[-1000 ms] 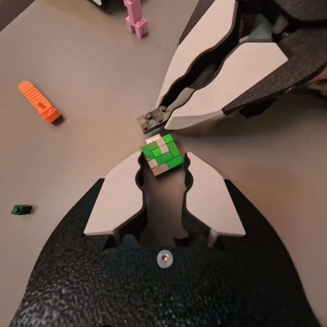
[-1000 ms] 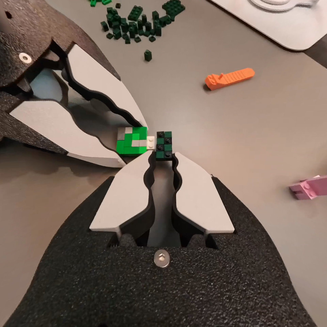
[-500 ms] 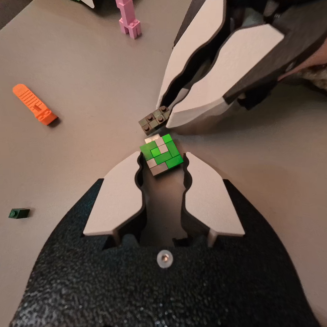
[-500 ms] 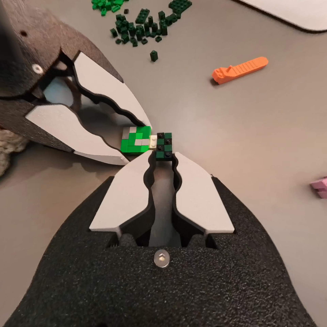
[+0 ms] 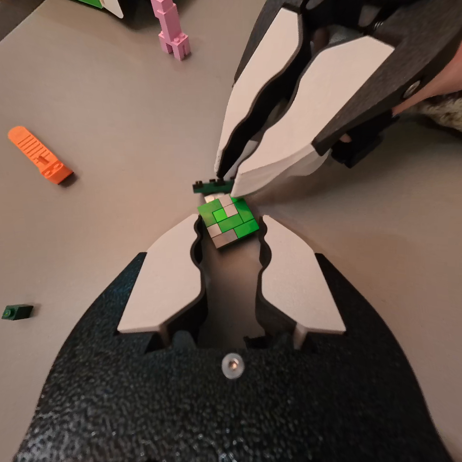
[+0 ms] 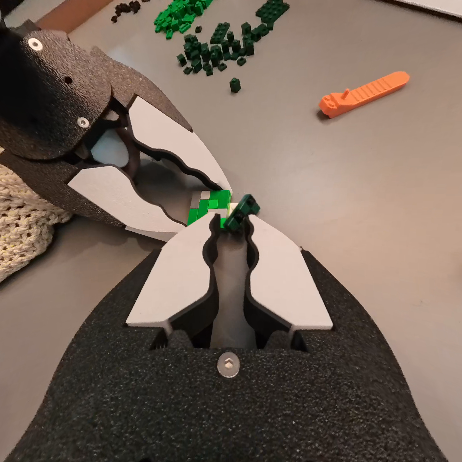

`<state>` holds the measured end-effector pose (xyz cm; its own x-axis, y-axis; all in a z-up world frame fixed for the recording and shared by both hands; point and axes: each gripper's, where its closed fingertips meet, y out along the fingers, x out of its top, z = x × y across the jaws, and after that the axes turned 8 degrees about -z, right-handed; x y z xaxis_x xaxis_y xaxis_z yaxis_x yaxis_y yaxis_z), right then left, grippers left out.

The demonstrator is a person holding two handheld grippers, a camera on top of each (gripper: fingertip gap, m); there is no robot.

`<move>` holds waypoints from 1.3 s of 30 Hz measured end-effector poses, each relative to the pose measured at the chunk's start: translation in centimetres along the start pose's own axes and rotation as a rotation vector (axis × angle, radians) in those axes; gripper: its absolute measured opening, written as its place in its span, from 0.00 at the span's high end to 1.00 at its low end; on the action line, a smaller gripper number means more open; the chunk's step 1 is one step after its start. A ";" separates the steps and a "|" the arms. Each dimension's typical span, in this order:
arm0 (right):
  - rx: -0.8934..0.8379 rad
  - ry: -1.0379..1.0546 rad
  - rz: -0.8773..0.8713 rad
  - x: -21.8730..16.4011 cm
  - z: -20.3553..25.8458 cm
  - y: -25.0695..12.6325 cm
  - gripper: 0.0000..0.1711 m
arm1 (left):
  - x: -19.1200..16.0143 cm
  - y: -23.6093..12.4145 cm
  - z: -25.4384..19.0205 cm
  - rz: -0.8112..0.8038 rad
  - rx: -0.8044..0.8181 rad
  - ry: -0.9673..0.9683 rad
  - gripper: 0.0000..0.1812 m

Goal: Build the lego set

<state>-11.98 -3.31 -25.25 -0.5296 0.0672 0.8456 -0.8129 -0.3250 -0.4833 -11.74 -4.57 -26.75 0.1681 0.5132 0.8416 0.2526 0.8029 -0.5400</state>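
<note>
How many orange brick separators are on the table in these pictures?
1. The orange brick separator lies flat on the grey table, apart from the dark green brick pile; the left wrist view shows this same one.

A plain grey-brown tabletop filled nearly everything I could see, matte and smooth, with soft shadows falling beneath whatever stood on it. The light was warm and dim, coming from above, and it left a faint sheen across the middle of the surface. At the far right corner lay the edge of a pale, flat sheet with a dark border. At the far left corner the table's edge showed, with darker ground beyond it, too dim to make out. A cream knitted cloth rested at the left side. No walls or windows could be made out from where I stood.
</note>
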 end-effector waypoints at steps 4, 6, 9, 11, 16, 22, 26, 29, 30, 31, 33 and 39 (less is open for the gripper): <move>0.013 0.003 0.005 -0.1 0.1 0.1 0.87 | 0.0 -0.1 -0.1 0.000 -0.002 0.001 0.77; 0.023 -0.013 -0.006 0.1 0.2 -0.1 0.85 | 0.0 -0.1 -0.1 0.003 -0.010 0.010 0.77; 0.098 -0.104 -0.033 0.5 0.5 -1.2 0.82 | -0.2 -0.5 -0.4 0.014 -0.048 0.049 0.77; 0.196 -0.223 -0.050 0.3 1.1 -2.3 0.75 | -0.4 -0.9 -0.6 0.012 -0.083 0.070 0.77; 0.393 -0.476 -0.029 -0.1 1.4 -2.7 0.71 | -0.8 -1.5 -1.2 -0.001 -0.220 0.144 0.77; 0.528 -0.707 0.158 -0.9 0.1 -0.5 0.66 | -0.9 -1.9 -0.8 -0.011 -0.251 0.213 0.69; 0.685 -0.728 0.179 -0.8 0.9 -0.2 0.61 | -1.3 -2.3 -0.6 0.020 -0.187 0.146 0.52; 0.717 -0.772 0.226 -1.4 0.4 0.4 0.64 | -1.2 -2.6 -1.2 0.013 -0.141 0.155 0.58; 0.713 -0.791 0.222 -1.4 0.2 0.8 0.65 | -1.2 -2.6 -1.4 0.024 -0.130 0.173 0.60; 0.723 -0.796 0.218 -1.4 0.2 0.9 0.65 | -1.1 -2.6 -1.4 0.026 -0.123 0.189 0.63; 0.750 -0.781 0.212 -1.4 0.3 1.0 0.67 | -1.0 -2.5 -1.4 0.037 -0.112 0.204 0.67; 0.782 -0.759 0.223 -1.4 -0.2 0.8 0.72 | -1.3 -2.9 -1.1 0.024 -0.127 0.190 0.70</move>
<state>-11.94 -3.50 -26.88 -0.1416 -0.5749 0.8059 -0.1991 -0.7809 -0.5921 -11.62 -7.85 -26.28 0.3484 0.4556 0.8192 0.3623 0.7406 -0.5660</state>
